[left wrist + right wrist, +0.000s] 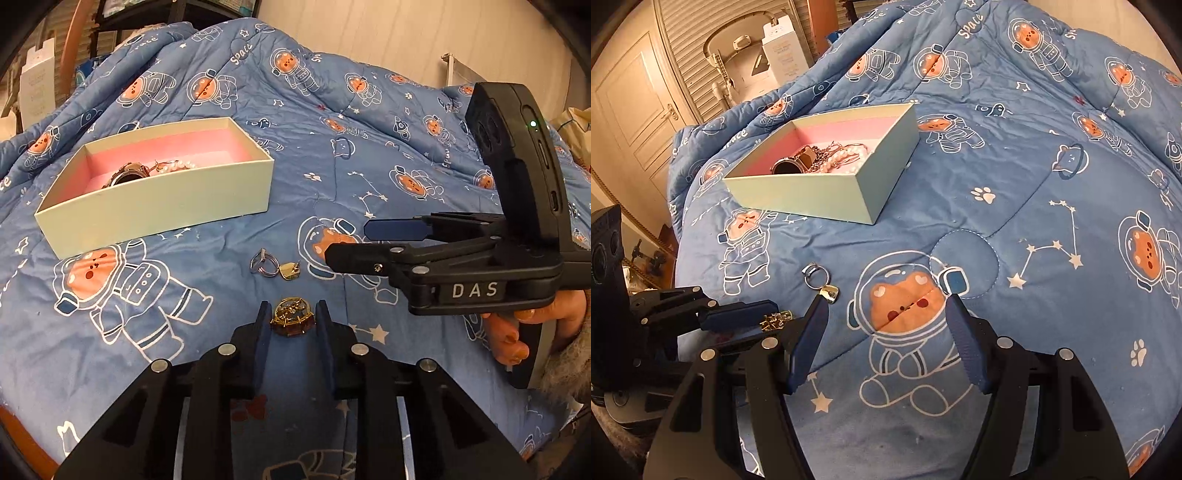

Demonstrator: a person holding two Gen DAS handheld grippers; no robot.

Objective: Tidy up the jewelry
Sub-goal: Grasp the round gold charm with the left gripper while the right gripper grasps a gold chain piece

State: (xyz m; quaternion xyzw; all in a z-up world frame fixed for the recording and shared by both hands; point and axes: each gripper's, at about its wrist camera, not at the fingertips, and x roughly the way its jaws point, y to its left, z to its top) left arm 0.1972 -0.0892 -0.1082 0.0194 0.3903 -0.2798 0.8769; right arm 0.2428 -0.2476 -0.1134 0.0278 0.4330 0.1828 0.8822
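A pale green box (155,206) with a pink lining lies on the blue quilt and holds a bracelet, pearls and chains (820,160). A gold brooch with a red stone (292,317) lies between the fingers of my left gripper (291,314); the jaws stand close on either side of it, touching or nearly so. The brooch also shows in the right wrist view (775,319). A silver ring (263,263) and a small gold earring (289,272) lie just beyond. My right gripper (886,306) is open and empty over a bear print, right of the jewelry.
The blue astronaut-bear quilt (1015,177) covers the whole bed and is rumpled at the back. A white carton (783,51) and a door (631,110) stand beyond the bed's far left. A wooden edge (22,435) shows at the lower left.
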